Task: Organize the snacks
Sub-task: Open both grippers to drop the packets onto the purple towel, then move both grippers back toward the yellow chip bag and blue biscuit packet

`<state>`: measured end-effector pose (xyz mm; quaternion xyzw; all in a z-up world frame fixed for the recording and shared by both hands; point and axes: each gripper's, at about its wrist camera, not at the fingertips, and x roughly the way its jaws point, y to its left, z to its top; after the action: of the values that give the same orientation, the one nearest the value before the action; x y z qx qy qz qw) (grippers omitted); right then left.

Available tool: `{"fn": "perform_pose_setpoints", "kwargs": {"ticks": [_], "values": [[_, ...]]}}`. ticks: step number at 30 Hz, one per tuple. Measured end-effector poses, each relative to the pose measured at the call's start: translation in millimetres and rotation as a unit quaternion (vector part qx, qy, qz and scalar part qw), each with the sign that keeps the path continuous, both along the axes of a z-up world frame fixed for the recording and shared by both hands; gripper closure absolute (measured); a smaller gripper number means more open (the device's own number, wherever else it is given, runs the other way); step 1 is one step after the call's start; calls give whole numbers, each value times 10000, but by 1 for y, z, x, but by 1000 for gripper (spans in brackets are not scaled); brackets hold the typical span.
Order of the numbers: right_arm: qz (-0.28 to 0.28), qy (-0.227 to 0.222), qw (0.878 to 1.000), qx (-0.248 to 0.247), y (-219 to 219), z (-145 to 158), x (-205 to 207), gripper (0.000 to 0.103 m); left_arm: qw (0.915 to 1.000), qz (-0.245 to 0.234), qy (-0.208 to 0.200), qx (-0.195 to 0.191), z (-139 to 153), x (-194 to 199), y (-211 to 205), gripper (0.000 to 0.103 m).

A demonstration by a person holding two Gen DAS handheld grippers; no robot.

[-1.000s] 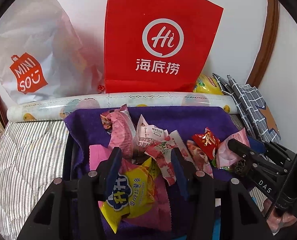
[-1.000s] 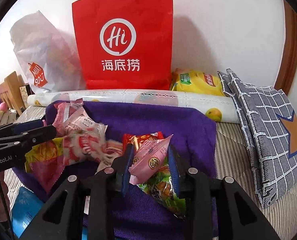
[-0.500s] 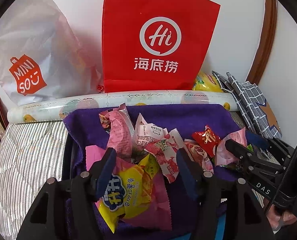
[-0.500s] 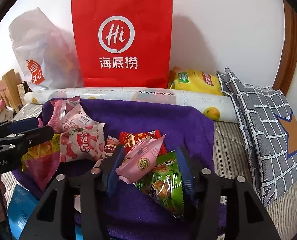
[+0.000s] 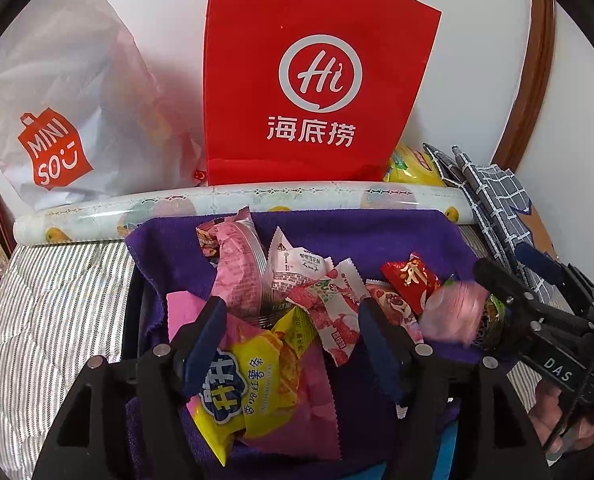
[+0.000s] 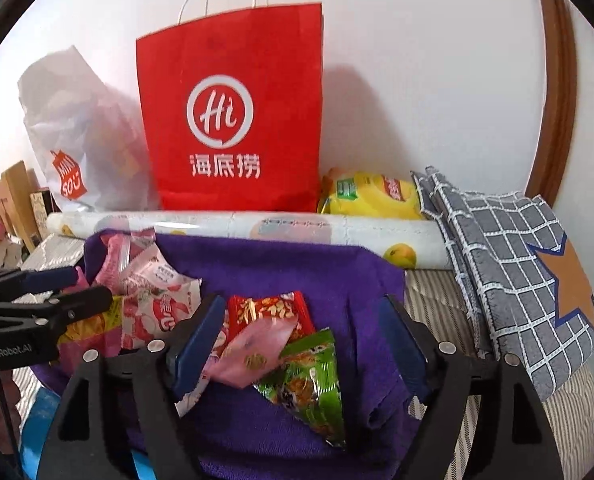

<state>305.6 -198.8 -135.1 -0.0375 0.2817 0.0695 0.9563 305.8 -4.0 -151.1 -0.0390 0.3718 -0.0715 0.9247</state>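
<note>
Left wrist view: I hold the left gripper [image 5: 293,344] above a purple plush towel [image 5: 377,236] spread over a dark container. Its jaws are opening; the yellow-and-pink crinkled snack packet with blue lettering [image 5: 253,376] lies between the blue pads, touching the left pad [image 5: 205,344] and apart from the right one, so I read the packet as released. Beyond it, a heap of wrapped snacks rests on the towel: a tall pink packet [image 5: 237,264], a white sachet [image 5: 297,268], a white-and-red strawberry-print wrapper [image 5: 333,316] and a small red foil packet [image 5: 411,280].

Right wrist view: my right gripper [image 6: 301,344] stands with its jaws opening wide. A pale pink sachet with a gold seal [image 6: 257,348] lies between the pads, over a green foil snack packet [image 6: 313,380] and in front of the same red packet; it leans against the left pad, while the right pad touches nothing. I am not clenching it.

Background, both views: a red paper carrier bag with a white "Hi" logo [image 6: 233,120] stands against the white wall, a white plastic shopping bag [image 5: 57,120] beside it. A long printed paper roll [image 6: 257,232] lies along the towel's far edge, a yellow crisp bag [image 6: 373,196] behind it and a grey checked cloth [image 6: 517,264] at its right end, on striped bedding [image 5: 37,320].
</note>
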Motion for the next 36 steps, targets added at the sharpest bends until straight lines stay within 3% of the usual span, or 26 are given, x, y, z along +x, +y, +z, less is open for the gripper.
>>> {"fn": "perform_pose_setpoints", "kwargs": {"ticks": [11, 19, 26, 29, 36], "values": [[-169, 61, 9998, 79, -7, 6, -1, 17, 9999, 112, -80, 36, 8, -4, 0, 34], [-649, 291, 9973, 186, -12, 9, -3, 11, 9999, 130, -73, 67, 15, -11, -4, 26], [-519, 605, 9958, 455, -27, 18, -5, 11, 9994, 287, -65, 167, 19, -12, 0, 20], [-593, 588, 9961, 291, -30, 22, -10, 11, 9998, 148, -108, 24, 22, -14, 3, 19], [-846, 1067, 9895, -489, -33, 11, -18, 11, 9993, -24, -340, -155, 37, -23, 5, 20]]}}
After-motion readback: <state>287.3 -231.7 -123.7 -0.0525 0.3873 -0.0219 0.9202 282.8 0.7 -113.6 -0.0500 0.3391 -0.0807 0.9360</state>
